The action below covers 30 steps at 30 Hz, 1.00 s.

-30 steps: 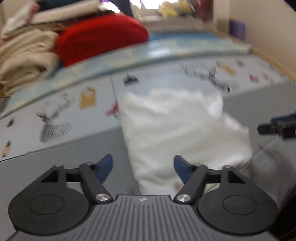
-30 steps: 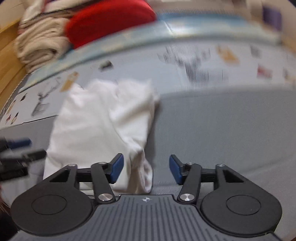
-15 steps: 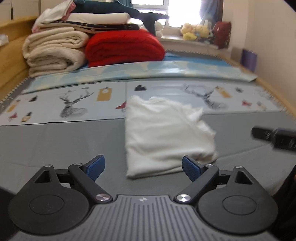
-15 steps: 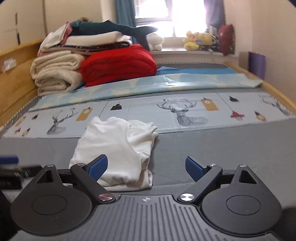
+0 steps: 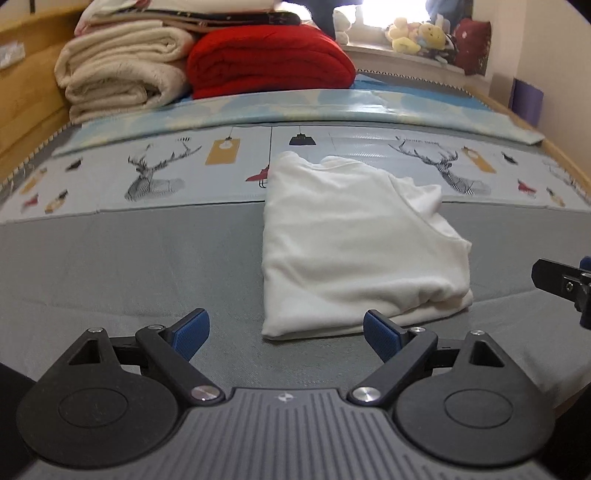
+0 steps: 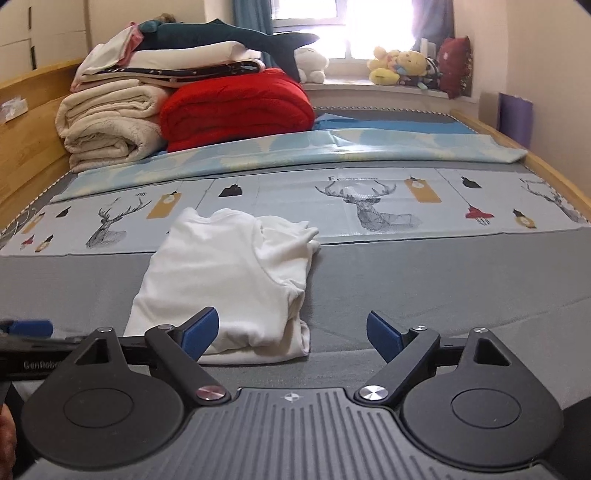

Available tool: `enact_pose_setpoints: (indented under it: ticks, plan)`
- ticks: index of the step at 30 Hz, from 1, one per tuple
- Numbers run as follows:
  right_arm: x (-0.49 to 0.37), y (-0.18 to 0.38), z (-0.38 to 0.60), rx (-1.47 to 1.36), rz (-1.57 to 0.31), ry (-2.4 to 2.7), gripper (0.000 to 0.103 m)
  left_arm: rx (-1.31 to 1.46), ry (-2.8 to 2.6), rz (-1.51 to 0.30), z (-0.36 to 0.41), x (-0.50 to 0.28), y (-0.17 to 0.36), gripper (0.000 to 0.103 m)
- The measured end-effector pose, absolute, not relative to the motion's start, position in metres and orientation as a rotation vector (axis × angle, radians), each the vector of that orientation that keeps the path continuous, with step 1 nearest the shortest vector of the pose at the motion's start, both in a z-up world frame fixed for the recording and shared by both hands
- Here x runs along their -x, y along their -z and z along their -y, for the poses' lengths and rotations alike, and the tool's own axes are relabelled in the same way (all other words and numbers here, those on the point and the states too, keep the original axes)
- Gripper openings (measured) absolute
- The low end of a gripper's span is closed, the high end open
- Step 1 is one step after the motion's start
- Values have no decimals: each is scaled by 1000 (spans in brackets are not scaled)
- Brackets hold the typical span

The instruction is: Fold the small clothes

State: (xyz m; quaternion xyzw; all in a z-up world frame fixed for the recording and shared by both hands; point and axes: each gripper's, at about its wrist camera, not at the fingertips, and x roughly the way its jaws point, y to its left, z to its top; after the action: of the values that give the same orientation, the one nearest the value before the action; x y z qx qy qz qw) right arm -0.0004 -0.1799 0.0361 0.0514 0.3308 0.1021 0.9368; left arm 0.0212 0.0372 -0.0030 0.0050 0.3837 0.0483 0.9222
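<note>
The white garment [image 5: 354, 240] lies folded into a compact rectangle on the grey bed cover [image 5: 129, 266], just before the deer-print mat [image 6: 369, 206], apparently finished, with left gripper [image 5: 286, 334] spread empty and right gripper [image 6: 291, 332] closing slightly on nothing.

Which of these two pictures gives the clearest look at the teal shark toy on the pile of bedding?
The right wrist view: the plush shark lies full length on the stacked bedding, tail towards the window. The left wrist view cuts it off at the top edge, leaving only a dark scrap above the red blanket.
</note>
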Motion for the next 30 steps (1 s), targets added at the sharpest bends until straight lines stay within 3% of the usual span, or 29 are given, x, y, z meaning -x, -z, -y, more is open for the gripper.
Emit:
enact_pose_setpoints:
  ticks: [30]
  plan:
    - [-6,-31,140,-22,-694,-304,91,44,-75,-791,-40,-27,3,93]
